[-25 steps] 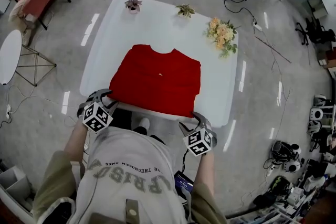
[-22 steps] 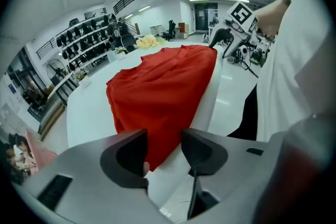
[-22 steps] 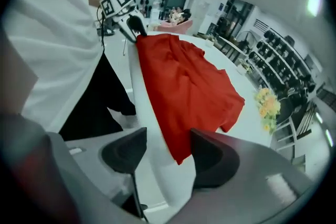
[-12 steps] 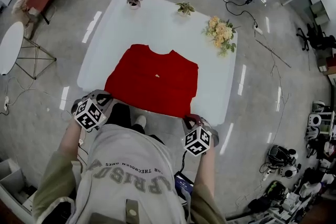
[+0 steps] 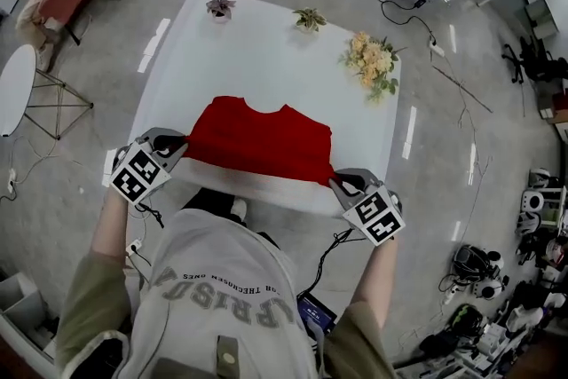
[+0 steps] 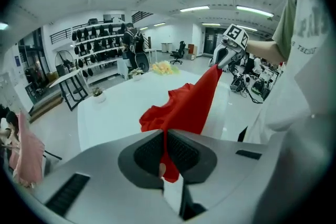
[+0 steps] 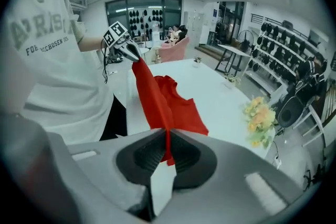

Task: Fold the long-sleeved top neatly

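The red long-sleeved fabric top (image 5: 257,140) lies on the white rounded table (image 5: 266,58), its near hem raised off the surface. The left gripper (image 5: 180,141) has its jaws pressed together on the hem's left corner, with red cloth pinched between the dark ribbed pads (image 6: 184,152). The right gripper (image 5: 337,182) pinches the right corner likewise (the hem stretches between the two). The collar end rests flat on the table. A yellow flower bouquet (image 5: 371,64) and two small potted plants (image 5: 219,7) stand near the far edge.
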A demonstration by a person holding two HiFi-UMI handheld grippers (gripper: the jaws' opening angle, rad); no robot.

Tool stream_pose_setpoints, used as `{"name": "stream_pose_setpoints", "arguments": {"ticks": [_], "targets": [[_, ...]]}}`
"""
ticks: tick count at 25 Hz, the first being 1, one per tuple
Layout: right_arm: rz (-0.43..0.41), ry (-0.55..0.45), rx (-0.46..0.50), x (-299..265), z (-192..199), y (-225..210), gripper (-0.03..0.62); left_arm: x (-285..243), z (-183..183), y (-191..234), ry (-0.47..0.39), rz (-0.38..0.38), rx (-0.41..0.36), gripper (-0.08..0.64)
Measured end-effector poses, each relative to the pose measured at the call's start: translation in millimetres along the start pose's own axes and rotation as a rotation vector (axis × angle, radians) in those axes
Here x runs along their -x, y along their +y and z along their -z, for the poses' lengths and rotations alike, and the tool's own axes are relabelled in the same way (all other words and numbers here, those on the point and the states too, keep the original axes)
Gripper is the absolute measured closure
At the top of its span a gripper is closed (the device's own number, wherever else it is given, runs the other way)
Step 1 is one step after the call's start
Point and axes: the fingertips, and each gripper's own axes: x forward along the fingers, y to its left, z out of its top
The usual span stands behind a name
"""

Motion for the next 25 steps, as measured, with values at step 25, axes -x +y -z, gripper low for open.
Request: {"name": "stream_pose_setpoints", "arguments": {"ticks": [25], "targets": [[0.191, -0.186, -0.600, -41, 1, -179, 0.386, -71, -33, 170, -0.013, -0.223, 0.519, 0.388]]}}
